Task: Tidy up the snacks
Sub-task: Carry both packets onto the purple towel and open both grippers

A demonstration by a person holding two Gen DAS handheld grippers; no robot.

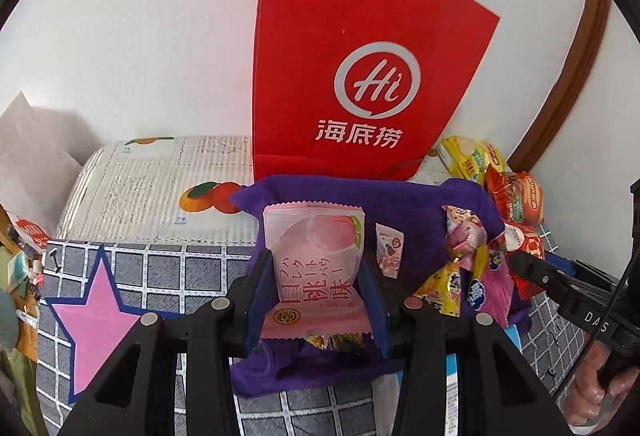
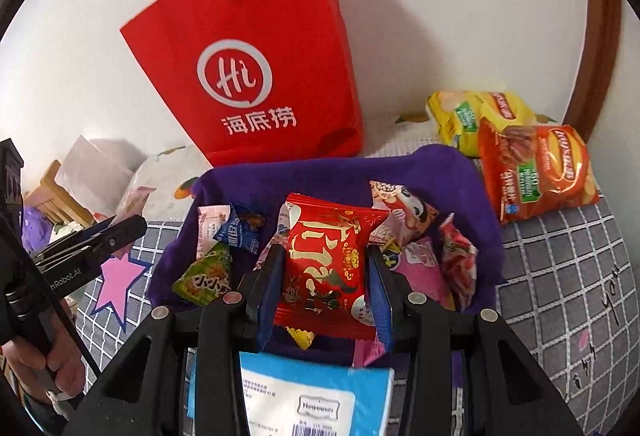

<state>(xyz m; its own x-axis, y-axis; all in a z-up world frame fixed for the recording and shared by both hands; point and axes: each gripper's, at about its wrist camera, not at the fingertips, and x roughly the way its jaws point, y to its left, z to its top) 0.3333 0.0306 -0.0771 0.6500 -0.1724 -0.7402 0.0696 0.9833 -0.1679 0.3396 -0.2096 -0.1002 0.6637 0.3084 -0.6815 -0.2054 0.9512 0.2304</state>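
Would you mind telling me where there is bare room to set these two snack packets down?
Free: the checked cover left of the purple cloth, around the pink star; also right of the cloth, below the orange chip bag. Crowded: the cloth itself.

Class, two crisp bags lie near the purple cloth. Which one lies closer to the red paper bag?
The yellow crisp bag. It lies further back, near the wall and nearer the red paper bag, while the orange crisp bag lies in front of it on the checked cover.

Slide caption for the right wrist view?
Right gripper shut on a red snack packet above the purple snack-filled bin.
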